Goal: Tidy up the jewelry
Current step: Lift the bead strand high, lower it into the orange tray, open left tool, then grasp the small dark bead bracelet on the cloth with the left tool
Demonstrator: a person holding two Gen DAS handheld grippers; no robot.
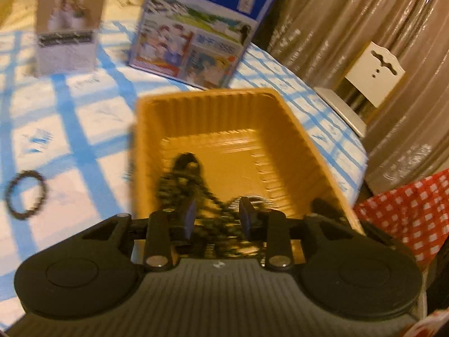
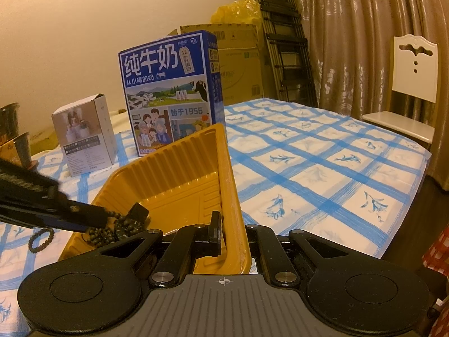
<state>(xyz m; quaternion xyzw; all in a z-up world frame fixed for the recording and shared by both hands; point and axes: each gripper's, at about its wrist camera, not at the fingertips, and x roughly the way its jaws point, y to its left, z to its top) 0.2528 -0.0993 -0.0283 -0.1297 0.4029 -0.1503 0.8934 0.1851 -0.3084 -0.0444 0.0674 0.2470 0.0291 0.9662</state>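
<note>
The dark beaded necklace [image 1: 193, 196] lies bunched in the near end of the yellow tray [image 1: 283, 129], draped between the parted jaws of my left gripper [image 1: 217, 219], whose pads do not press it. My right gripper [image 2: 224, 234] is pressed together on the tray's near rim, tilting it. A beaded bracelet [image 1: 26, 193] lies on the blue-checked cloth [image 2: 322, 163] left of the tray, with the milk box [image 2: 171, 95] behind.
</note>
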